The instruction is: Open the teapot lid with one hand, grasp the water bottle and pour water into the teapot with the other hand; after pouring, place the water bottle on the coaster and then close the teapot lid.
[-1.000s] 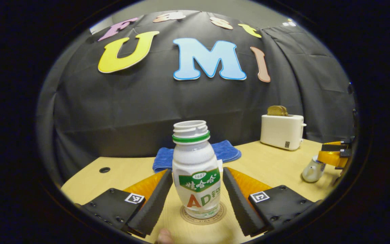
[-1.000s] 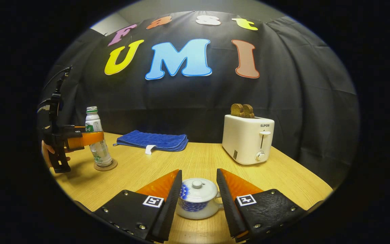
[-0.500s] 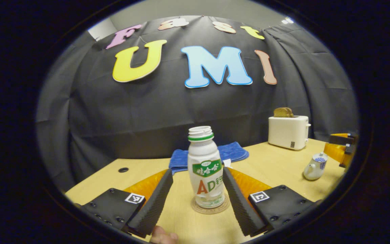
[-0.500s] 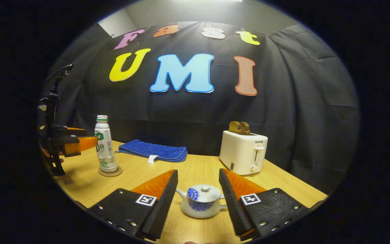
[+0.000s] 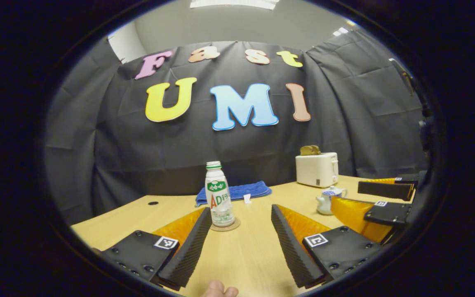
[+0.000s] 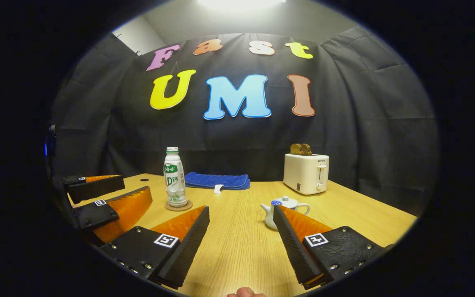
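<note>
The white water bottle (image 5: 219, 193) with a green label stands upright, uncapped, on a round coaster (image 5: 224, 225); it also stands at the centre left (image 6: 175, 177) on its coaster (image 6: 178, 206) in the right gripper view. The small white teapot (image 6: 282, 209) with a blue pattern sits on the table with its lid on, and shows at the right (image 5: 326, 199) in the left gripper view. My left gripper (image 5: 241, 244) is open, well short of the bottle, holding nothing. My right gripper (image 6: 241, 243) is open, its right finger partly covering the teapot. The left gripper (image 6: 104, 197) also appears at the left.
A white toaster (image 6: 306, 173) with bread in its slots stands at the back right of the wooden table (image 6: 237, 243). A folded blue cloth (image 6: 217, 180) lies at the back. A small hole (image 5: 153, 203) marks the tabletop's far left. A fingertip (image 5: 217, 288) shows at the bottom edge.
Both grippers have drawn back and away: the bottle and the teapot, once between the fingers, now stand farther off. Both stay open. Bottle and teapot have not moved.
</note>
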Motion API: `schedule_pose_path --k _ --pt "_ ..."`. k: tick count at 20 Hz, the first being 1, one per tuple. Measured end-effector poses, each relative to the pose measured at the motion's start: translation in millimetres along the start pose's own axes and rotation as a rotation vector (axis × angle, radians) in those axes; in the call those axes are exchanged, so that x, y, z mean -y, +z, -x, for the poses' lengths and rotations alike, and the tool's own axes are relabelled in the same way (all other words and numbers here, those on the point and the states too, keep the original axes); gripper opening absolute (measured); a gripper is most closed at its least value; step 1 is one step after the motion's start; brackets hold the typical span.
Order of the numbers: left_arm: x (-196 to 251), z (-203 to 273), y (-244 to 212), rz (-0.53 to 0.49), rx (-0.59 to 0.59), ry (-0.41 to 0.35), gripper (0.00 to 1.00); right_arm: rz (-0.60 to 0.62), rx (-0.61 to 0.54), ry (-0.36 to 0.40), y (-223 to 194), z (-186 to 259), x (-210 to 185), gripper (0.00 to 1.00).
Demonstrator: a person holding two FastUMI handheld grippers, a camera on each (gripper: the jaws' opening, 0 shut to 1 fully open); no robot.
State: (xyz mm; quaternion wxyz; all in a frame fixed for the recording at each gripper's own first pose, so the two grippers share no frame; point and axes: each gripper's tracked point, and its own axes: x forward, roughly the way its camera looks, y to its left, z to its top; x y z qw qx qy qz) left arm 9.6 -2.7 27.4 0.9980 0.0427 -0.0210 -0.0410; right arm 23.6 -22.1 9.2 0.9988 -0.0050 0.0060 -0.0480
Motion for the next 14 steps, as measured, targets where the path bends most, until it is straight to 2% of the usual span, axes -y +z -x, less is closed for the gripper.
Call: schedule_pose_path --k 2,4,6,8,14 --pt "11.6 6.6 -13.4 0.039 -0.035 0.001 0.95 -0.008 -0.006 -0.008 -7.5 7.5 0.2 0.96" --pt "14.2 9.3 -25.9 0.073 -0.061 0.018 0.99 -0.014 0.009 -0.025 -5.3 11.3 4.3 0.95" --pt "7.0 11.4 -19.7 0.09 -0.023 0.059 1.0 0.001 0.009 -0.038 -7.7 8.8 3.3 0.94" --pt "0.5 14.6 -21.3 0.093 -0.035 0.095 1.0 -0.007 0.01 -0.066 -6.6 8.0 10.5 0.95" --pt "4.5 13.5 -22.4 0.094 -0.038 0.098 1.0 -0.009 0.011 -0.07 -6.6 10.7 8.9 0.95"
